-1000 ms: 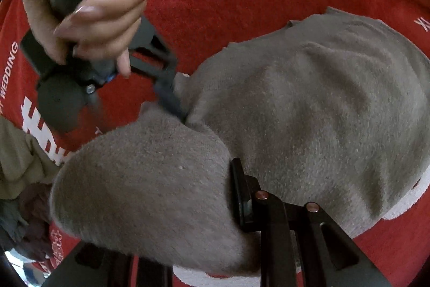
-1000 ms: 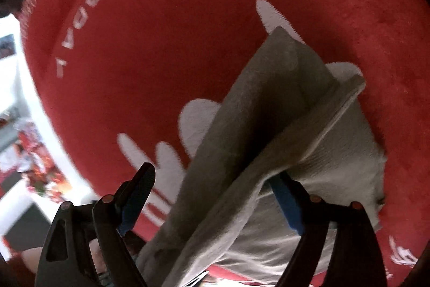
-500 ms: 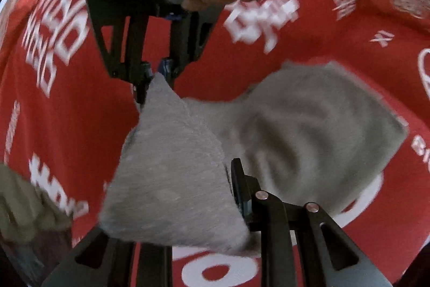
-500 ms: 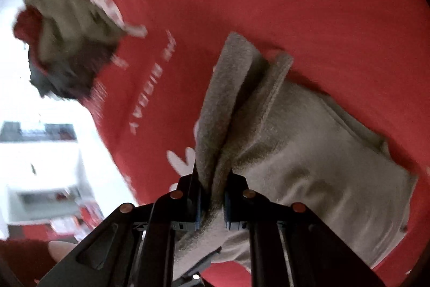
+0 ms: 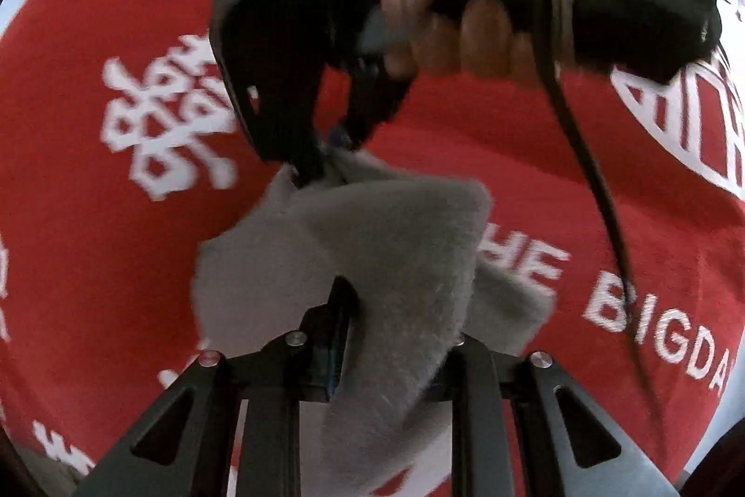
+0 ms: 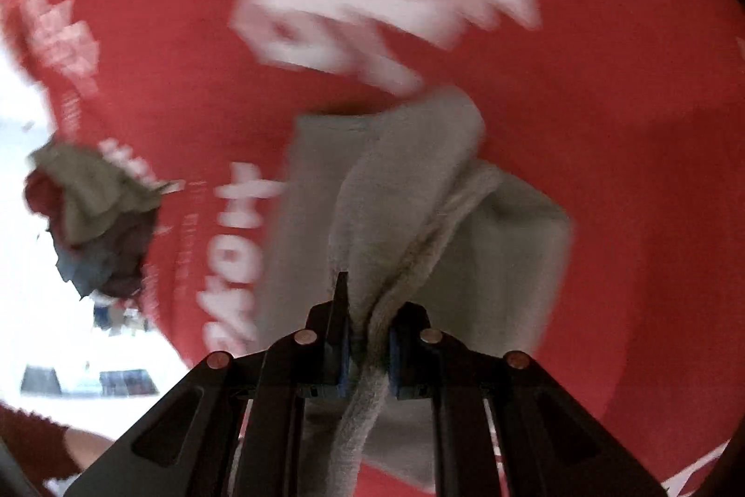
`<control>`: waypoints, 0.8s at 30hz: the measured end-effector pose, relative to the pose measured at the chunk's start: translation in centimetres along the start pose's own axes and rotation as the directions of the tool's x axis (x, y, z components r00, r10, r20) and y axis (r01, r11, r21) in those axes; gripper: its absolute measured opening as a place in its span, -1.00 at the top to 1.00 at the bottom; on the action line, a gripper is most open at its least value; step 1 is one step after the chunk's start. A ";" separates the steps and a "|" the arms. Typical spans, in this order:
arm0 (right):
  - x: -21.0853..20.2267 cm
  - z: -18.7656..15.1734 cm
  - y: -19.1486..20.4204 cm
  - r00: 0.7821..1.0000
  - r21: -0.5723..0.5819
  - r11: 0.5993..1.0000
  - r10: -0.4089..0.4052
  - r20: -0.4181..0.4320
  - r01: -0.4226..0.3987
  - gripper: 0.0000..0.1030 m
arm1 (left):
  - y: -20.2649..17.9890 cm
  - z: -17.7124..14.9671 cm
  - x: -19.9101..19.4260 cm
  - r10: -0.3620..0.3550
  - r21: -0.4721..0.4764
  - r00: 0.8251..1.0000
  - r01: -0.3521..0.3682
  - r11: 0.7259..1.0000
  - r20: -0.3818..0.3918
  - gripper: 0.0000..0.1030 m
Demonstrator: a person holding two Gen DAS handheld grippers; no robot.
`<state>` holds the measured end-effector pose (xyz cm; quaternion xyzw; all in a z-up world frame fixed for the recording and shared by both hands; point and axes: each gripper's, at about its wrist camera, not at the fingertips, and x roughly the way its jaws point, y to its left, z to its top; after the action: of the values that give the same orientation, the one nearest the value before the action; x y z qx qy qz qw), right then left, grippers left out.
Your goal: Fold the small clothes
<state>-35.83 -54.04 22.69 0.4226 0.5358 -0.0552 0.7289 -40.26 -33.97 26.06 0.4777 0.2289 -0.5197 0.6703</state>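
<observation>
Lifting one grey cloth (image 5: 386,264) between us, clear of the red printed tablecloth (image 5: 93,241). Left wrist view: our left gripper (image 5: 396,362) is clamped on a near corner, and the right gripper (image 5: 326,166), in a person's hand (image 5: 447,31), pinches the far corner; the cloth sags between, over the middle of the tablecloth. It looks soft, light and floppy, so we judge corners or the hem best for holding. Right wrist view: right gripper (image 6: 368,357), jaws recently closed, bites a bunched hem of the cloth (image 6: 419,189). One heap of other clothes (image 6: 88,213) sits at the tablecloth's left edge. Count: one cloth, two grippers, one heap.
</observation>
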 end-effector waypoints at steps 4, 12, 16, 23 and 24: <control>1.6 -1.0 -2.5 0.998 0.052 0.998 0.045 0.041 -0.047 0.71 | -0.9 -0.5 0.5 -0.003 -0.010 0.999 0.002 1.000 -0.033 0.53; -2.2 -3.1 -2.7 0.997 0.151 0.989 -0.012 0.079 0.000 -0.09 | 2.8 -2.2 -4.4 -0.119 -0.116 0.993 0.117 0.986 -0.009 -0.58; -4.6 -7.8 -3.1 0.994 0.233 0.969 0.055 0.094 -0.075 -0.09 | 7.1 -4.2 -5.4 -0.145 -0.247 0.988 0.126 0.961 -0.060 -0.58; -2.6 -14.1 -2.3 0.993 0.294 0.949 0.103 0.063 -0.118 -0.09 | 13.7 -8.4 1.6 -0.232 -0.546 0.939 0.060 0.836 -0.253 -0.58; -1.6 -14.2 -2.3 0.996 0.309 0.947 0.085 0.030 -0.090 0.22 | 13.9 -8.7 2.3 -0.243 -0.560 0.932 0.053 0.827 -0.270 -0.58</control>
<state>-48.20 -46.53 21.78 0.5547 0.4953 -0.1096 0.6595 -25.04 -27.37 26.02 0.3283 0.5123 -0.3969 0.6871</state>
